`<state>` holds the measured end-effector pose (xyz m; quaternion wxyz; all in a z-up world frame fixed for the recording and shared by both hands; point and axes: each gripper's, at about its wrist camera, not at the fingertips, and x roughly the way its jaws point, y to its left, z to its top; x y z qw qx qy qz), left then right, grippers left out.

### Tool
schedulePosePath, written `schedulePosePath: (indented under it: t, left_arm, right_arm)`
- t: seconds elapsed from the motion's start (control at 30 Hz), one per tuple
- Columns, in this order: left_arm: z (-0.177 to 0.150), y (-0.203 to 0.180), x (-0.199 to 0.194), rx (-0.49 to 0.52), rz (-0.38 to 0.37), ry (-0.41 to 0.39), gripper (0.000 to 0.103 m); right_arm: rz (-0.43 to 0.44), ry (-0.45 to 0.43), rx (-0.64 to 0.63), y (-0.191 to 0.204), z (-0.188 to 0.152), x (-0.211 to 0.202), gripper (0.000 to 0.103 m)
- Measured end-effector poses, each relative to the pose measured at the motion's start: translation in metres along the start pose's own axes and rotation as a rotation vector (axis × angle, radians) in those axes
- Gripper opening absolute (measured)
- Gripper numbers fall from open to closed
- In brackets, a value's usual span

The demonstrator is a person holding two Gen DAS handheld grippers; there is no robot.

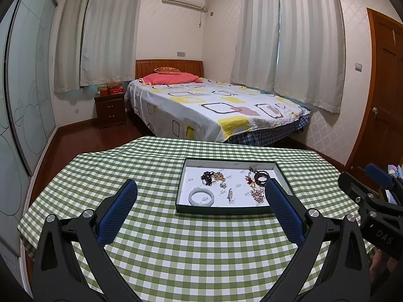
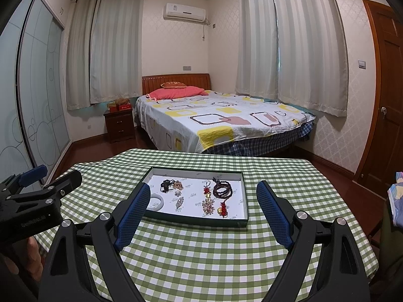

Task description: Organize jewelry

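A shallow dark-rimmed tray [image 1: 221, 211] [image 2: 194, 221] with a white floor sits on the green checked table. In it lie a pale jade bangle [image 1: 201, 196] [image 2: 158, 201], a dark beaded bracelet [image 1: 260, 177] [image 2: 222, 188], a pearl cluster [image 1: 258, 194] [image 2: 208, 205], a small brooch [image 1: 229, 193] [image 2: 179, 202] and other pieces. My left gripper [image 1: 201, 188] is open and empty, held above the table short of the tray. My right gripper [image 2: 204, 191] is open and empty, also short of the tray.
The checked tablecloth [image 1: 176, 251] [image 2: 201, 264] covers the table, whose far edge drops off toward a bed [image 1: 214, 105]. A nightstand [image 1: 110, 108] stands by the bed. A wooden door [image 2: 382, 88] is at right. Each gripper shows at the other view's edge.
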<state>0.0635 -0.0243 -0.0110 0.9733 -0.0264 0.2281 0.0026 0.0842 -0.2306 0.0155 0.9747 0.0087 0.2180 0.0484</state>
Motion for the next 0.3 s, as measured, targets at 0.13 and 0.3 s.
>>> schedulePosePath:
  t: [0.13, 0.3]
  left_arm:
    - [-0.003, 0.002, 0.007, 0.012, 0.022, 0.005, 0.099]
    - [-0.012, 0.010, 0.031, 0.014, 0.038, 0.067, 0.099]
  right_arm:
    - [-0.004, 0.003, 0.002, -0.001, -0.003, 0.001, 0.083]
    - [-0.010, 0.027, 0.018, -0.011, -0.008, 0.014, 0.083]
